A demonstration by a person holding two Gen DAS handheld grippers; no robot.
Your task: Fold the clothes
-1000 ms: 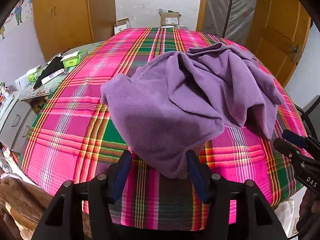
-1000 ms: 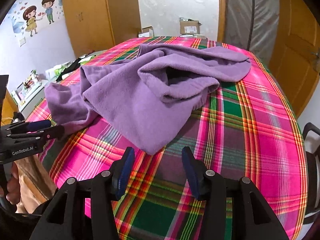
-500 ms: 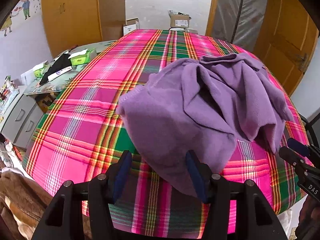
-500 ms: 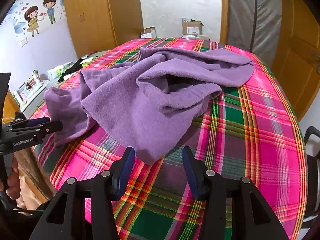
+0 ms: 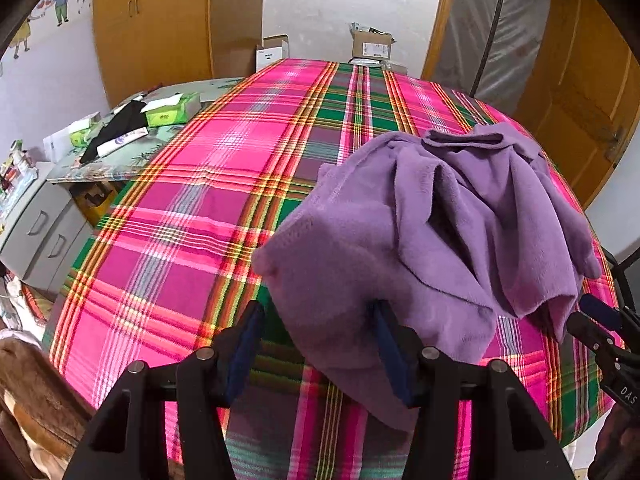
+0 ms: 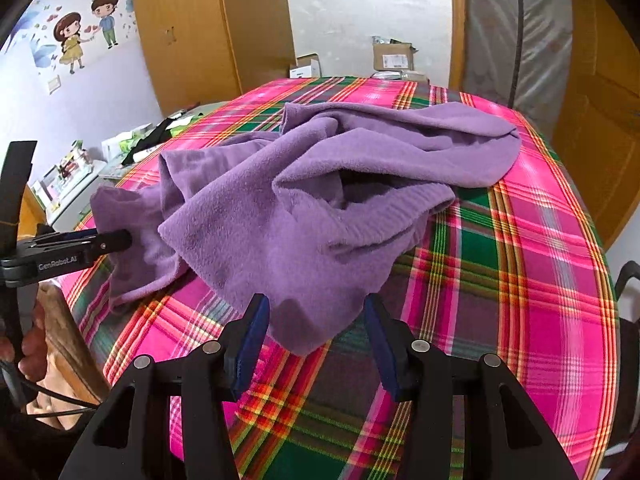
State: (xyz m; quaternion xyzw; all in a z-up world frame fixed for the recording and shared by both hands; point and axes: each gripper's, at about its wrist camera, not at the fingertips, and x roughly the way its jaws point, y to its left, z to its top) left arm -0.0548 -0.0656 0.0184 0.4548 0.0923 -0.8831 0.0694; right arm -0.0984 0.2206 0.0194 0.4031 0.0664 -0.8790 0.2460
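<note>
Though crumpled, fuzzy purple fleece garment [image 6: 320, 208]

light: bright, even (perhaps daylight) | shadows: soft | focus: sharp | edges: fisheye bending, dark corners

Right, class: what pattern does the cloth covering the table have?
Pink, green and yellow plaid tablecloth, clearest in the left wrist view.

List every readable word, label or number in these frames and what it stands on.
"GenRobot.AI": side of the left claw.
"DAS", cut off by the frame edge: side of the right claw.
Cardboard box label: too small to read.
Green tissue box print: blurred.
Wall sticker writing: unreadable.
</note>
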